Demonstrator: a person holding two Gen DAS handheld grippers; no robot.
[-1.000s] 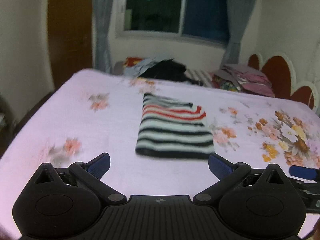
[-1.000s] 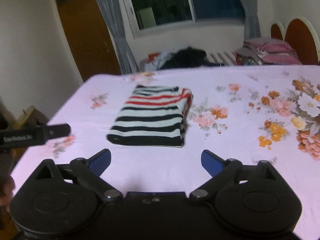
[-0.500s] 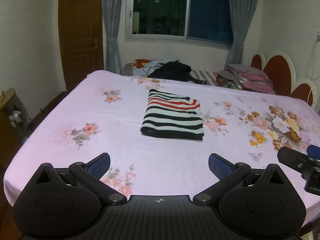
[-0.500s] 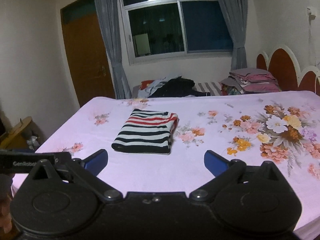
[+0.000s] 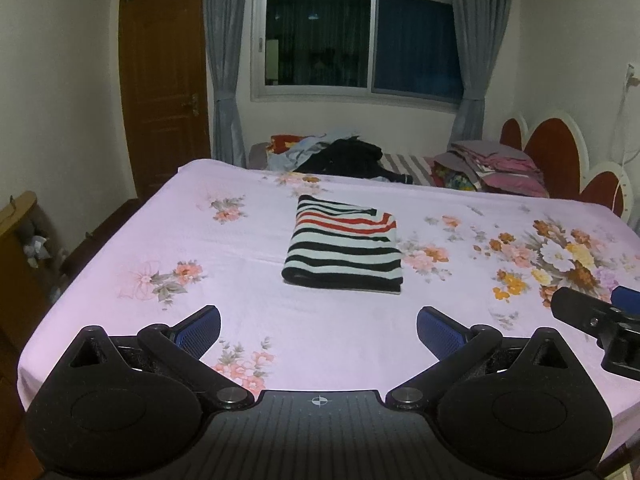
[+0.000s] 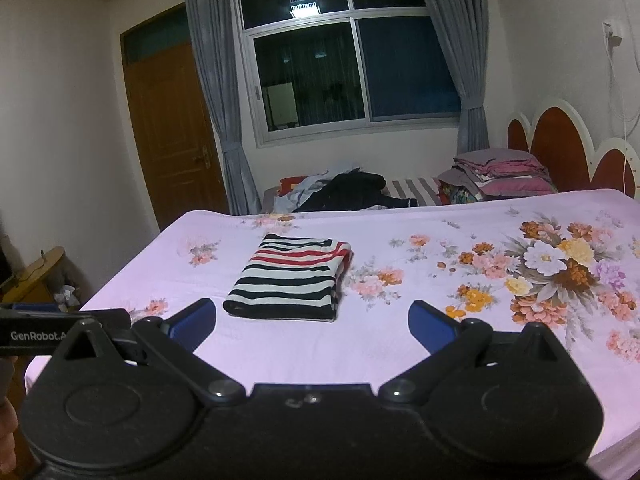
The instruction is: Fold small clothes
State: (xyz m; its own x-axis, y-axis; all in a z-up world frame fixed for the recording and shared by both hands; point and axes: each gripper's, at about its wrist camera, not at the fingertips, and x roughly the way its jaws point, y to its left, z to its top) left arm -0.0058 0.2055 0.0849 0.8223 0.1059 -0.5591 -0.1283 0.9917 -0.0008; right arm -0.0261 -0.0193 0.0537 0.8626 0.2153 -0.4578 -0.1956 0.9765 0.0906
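The black, white and red striped knit garment (image 5: 343,250) lies folded into a compact rectangle near the middle of the pink floral bed sheet (image 5: 180,240), well apart from both tools. The left gripper (image 5: 318,328) hangs over the near edge of the bed, jaws spread wide and empty; the right gripper (image 6: 312,322) is likewise wide apart and holds nothing. The garment looks soft, light and limp; its layers would likely slide apart if lifted by one edge. Best hold is judged to be at the thick folded near edge, pinching all layers together.
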